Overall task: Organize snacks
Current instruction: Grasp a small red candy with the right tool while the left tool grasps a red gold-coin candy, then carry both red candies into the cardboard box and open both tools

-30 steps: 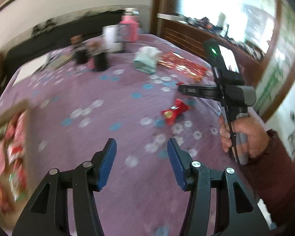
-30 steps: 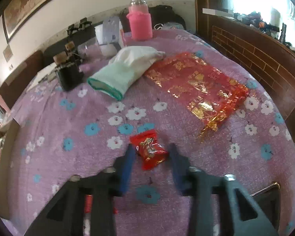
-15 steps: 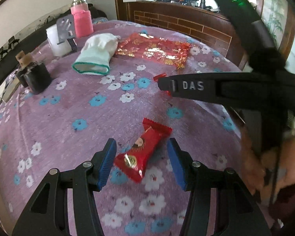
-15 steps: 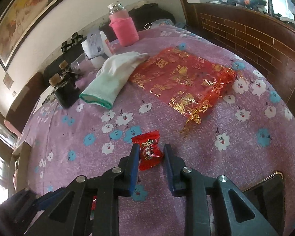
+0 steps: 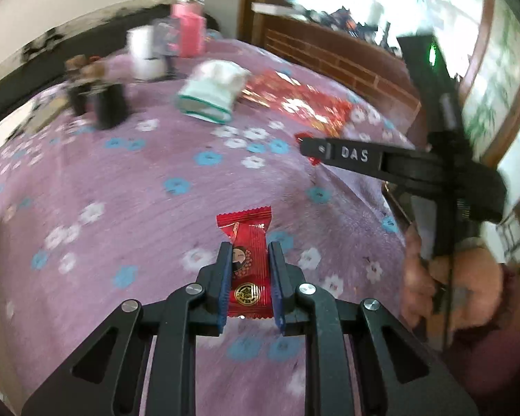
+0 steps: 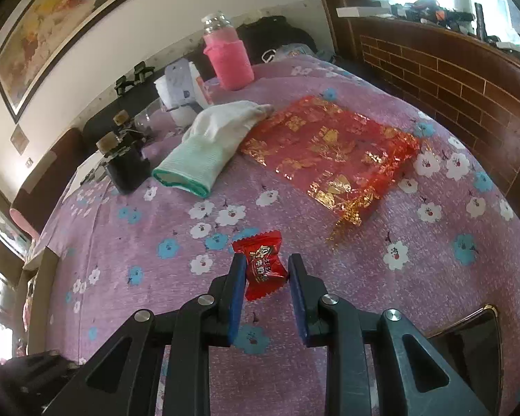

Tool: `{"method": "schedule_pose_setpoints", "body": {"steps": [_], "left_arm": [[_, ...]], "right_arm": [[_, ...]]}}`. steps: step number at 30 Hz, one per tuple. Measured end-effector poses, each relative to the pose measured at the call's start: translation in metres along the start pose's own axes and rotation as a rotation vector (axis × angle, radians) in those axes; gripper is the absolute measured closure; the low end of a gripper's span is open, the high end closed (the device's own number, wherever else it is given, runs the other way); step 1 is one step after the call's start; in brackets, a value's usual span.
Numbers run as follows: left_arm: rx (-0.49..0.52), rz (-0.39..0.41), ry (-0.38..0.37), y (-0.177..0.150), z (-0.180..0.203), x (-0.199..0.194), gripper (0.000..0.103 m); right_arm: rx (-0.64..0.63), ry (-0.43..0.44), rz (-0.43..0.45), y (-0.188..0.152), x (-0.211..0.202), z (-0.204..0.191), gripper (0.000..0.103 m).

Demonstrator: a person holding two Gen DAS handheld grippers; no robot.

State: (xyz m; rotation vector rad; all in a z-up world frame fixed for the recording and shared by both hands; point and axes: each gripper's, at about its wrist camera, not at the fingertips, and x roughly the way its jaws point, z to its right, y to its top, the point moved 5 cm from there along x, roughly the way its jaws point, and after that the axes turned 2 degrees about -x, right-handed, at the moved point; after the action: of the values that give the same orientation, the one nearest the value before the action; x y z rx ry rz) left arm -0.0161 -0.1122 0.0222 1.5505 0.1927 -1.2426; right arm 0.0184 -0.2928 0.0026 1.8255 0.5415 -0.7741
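Our left gripper [image 5: 249,260] has just been closing, and its blue pads now pinch a long red snack packet [image 5: 248,263] that lies lengthwise between them on the purple flowered tablecloth [image 5: 138,208]. The packet's crimped far end sticks out past the fingertips.

Our right gripper [image 6: 265,277] is drawn in on a second, shorter red candy [image 6: 261,265], its pads pressing the wrapper's sides, with the twisted top poking out ahead of the fingertips. From the left wrist view we see that same gripper from the side, reaching over the cloth, with the hand [image 5: 443,284] holding its handle at the right edge.

Farther out on the cloth lies a red and gold bag [image 6: 332,152], flat, and just beside it a white glove [image 6: 211,142] with a green cuff. Behind them stand a pink bottle [image 6: 228,59] and a white container [image 6: 180,90], and to the left a small black box [image 6: 124,170].
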Motion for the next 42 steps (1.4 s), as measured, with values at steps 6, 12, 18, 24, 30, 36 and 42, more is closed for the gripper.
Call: {"method": "schedule_pose_setpoints", "body": {"steps": [6, 12, 18, 24, 30, 36, 42], "left_arm": [[-0.145, 0.087, 0.044, -0.029, -0.059, -0.070, 0.086], [-0.294, 0.127, 0.198, -0.068, -0.152, -0.128, 0.086], [-0.427, 0.126, 0.338, -0.105, -0.236, -0.165, 0.086], [-0.525, 0.100, 0.337, -0.121, -0.274, -0.161, 0.086], [-0.590, 0.068, 0.315, -0.116, -0.304, -0.148, 0.086], [-0.642, 0.054, 0.300, -0.109, -0.327, -0.137, 0.086], [-0.672, 0.035, 0.299, -0.110, -0.338, -0.126, 0.085]], "right_arm": [[-0.037, -0.003, 0.028, -0.001, -0.005, -0.008, 0.077], [-0.098, -0.034, 0.053, -0.007, -0.008, -0.023, 0.077], [-0.194, 0.084, 0.027, -0.024, -0.030, -0.092, 0.077], [-0.414, 0.309, -0.032, -0.058, -0.057, -0.223, 0.078], [-0.552, 0.489, -0.152, -0.109, -0.056, -0.323, 0.078], [-0.666, 0.578, -0.256, -0.158, -0.046, -0.385, 0.078], [-0.759, 0.573, -0.293, -0.193, -0.039, -0.411, 0.078]]}}
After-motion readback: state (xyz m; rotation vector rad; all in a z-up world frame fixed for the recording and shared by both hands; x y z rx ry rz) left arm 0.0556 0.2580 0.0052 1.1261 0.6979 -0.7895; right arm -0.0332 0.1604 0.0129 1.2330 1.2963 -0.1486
